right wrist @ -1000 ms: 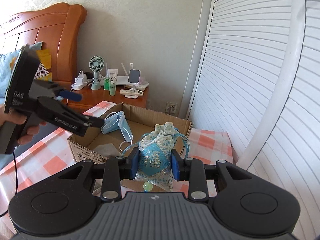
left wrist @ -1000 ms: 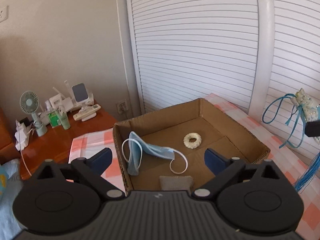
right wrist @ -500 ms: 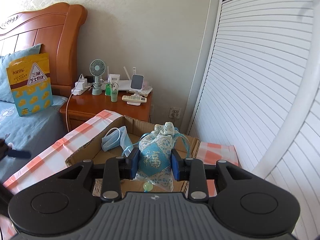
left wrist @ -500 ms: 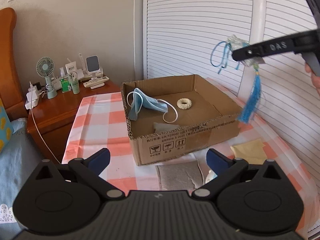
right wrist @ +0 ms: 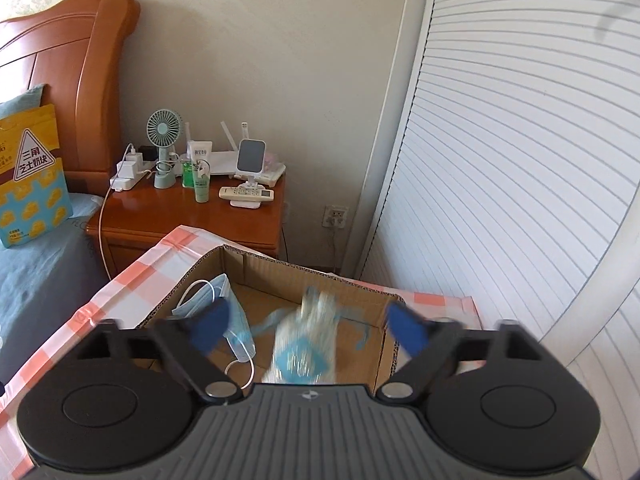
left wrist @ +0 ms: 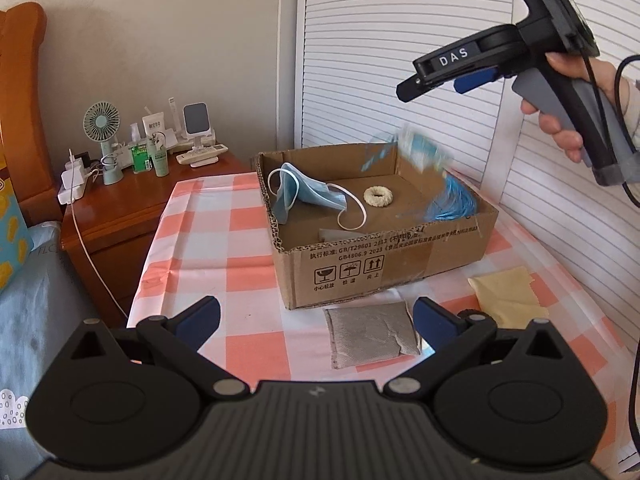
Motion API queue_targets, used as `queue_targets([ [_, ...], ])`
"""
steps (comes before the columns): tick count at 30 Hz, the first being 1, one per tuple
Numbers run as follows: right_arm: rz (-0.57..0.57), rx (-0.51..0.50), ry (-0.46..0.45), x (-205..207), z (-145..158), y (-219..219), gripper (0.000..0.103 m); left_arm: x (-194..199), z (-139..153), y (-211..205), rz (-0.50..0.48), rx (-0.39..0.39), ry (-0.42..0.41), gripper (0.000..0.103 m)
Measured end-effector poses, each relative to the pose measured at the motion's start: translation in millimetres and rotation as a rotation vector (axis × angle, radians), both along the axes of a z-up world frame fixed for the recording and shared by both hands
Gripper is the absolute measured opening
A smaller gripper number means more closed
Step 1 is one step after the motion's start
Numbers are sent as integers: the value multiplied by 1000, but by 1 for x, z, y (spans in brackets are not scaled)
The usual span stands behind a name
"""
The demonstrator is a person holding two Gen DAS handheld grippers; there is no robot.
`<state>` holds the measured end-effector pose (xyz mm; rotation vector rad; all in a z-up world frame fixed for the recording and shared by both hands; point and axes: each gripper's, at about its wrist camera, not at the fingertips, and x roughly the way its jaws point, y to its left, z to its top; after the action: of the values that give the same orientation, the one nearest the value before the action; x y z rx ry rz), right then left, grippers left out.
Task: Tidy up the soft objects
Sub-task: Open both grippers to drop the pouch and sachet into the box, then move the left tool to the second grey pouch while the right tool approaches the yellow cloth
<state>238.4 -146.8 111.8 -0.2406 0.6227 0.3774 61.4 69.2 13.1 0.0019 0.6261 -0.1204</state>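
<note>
A cardboard box (left wrist: 400, 268) stands on the checked tablecloth and holds a blue face mask (left wrist: 304, 194), a cream ring (left wrist: 379, 197) and a grey pad. A blue patterned sachet with tassel (left wrist: 424, 156) is blurred in mid-air, falling into the box; in the right wrist view the sachet (right wrist: 308, 344) is below my open right gripper (right wrist: 308, 328). The right gripper also shows in the left wrist view (left wrist: 436, 82), high above the box's right end. My left gripper (left wrist: 316, 320) is open and empty, low in front of the box, over a grey pouch (left wrist: 370, 334).
A yellow cloth (left wrist: 508, 296) lies right of the pouch. A wooden nightstand (left wrist: 116, 208) with a fan, bottles, chargers and a remote stands left. A bed (right wrist: 36, 264) is at far left. White louvred doors (left wrist: 400, 60) are behind the table.
My right gripper has opened and let go of the sachet, which drops into the box. My left gripper has drawn back and down from the box to the grey pouch.
</note>
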Motion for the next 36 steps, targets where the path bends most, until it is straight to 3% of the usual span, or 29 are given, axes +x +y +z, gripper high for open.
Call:
queue_targets([
  [12, -25, -49, 67, -19, -29, 0, 103, 0, -7, 2, -4, -10, 24, 102],
  [25, -90, 25, 90, -40, -38, -28, 103, 5, -11, -4, -17, 9, 46, 102],
  [36, -197, -17, 168, -70, -100, -57, 103, 31, -25, -10, -53, 23, 97, 102],
])
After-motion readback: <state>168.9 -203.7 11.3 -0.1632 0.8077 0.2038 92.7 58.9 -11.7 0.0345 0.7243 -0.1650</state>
